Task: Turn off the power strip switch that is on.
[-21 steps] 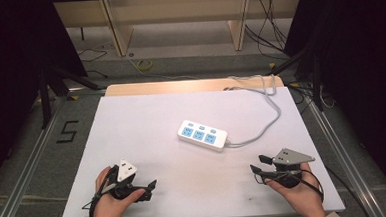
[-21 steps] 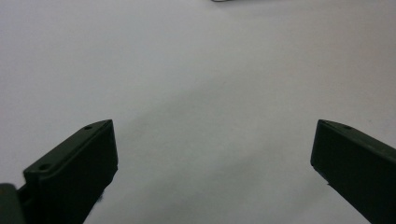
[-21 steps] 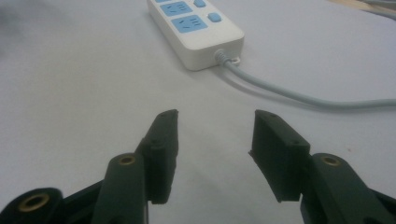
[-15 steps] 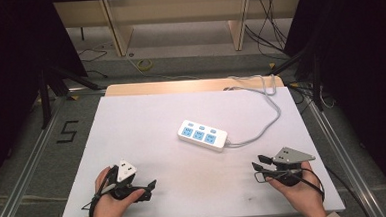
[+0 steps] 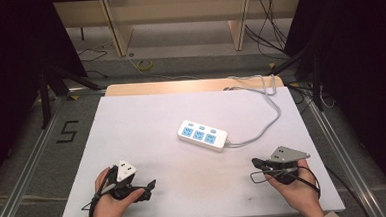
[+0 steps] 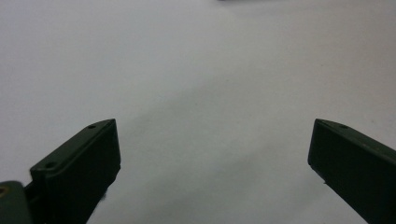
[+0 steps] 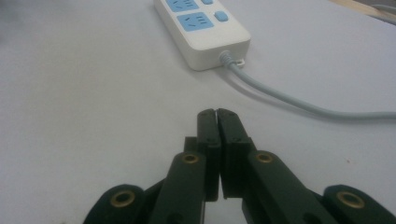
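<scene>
Here the power strip [image 7: 201, 24] lies ahead of the closed right gripper [image 7: 217, 113].

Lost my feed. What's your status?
Left gripper open, empty. Right gripper shut, empty, aimed at power strip. Strip untouched mid-table; its cable trails off beside the right gripper.

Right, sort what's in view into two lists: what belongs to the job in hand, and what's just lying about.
Part of the job:
- power strip with blue sockets, mid-table
- its grey cable, trailing to the far edge
- left gripper, jaws open, empty
- right gripper, jaws shut, empty

Just lying about:
- yellow cable coil on the floor beyond the table
- number marking on the floor, left
</scene>
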The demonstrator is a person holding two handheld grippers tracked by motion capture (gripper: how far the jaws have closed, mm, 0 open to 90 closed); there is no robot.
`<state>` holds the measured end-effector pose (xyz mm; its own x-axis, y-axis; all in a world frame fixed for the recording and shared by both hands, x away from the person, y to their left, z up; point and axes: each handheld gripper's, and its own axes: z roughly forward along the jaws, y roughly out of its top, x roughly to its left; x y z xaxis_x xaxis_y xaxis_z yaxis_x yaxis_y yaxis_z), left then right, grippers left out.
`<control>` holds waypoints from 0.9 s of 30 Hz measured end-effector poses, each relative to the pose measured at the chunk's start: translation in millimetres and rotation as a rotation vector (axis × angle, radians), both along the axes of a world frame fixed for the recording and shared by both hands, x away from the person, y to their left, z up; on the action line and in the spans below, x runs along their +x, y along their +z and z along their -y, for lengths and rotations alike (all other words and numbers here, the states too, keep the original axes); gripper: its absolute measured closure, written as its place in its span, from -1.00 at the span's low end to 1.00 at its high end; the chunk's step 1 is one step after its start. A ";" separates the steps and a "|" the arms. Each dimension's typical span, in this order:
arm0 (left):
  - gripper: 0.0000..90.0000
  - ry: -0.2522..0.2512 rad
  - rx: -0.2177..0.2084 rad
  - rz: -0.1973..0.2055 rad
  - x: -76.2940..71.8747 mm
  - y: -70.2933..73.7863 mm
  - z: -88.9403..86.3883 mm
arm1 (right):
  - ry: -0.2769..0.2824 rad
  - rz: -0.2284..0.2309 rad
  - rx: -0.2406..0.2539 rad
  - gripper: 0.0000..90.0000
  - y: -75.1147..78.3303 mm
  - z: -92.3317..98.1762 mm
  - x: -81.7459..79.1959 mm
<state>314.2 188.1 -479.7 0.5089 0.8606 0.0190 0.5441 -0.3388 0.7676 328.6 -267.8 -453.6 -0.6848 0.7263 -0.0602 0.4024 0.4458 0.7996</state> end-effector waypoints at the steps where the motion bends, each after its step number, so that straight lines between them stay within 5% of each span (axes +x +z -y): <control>1: -0.95 0.000 0.000 0.000 0.0 0.0 0.0 | 0.000 0.000 0.000 1.00 0.0 0.0 0.0; 27: -0.92 0.004 -0.001 -0.002 0.4 -0.7 1.7 | 0.045 -0.008 -0.056 1.00 16.0 -23.7 22.0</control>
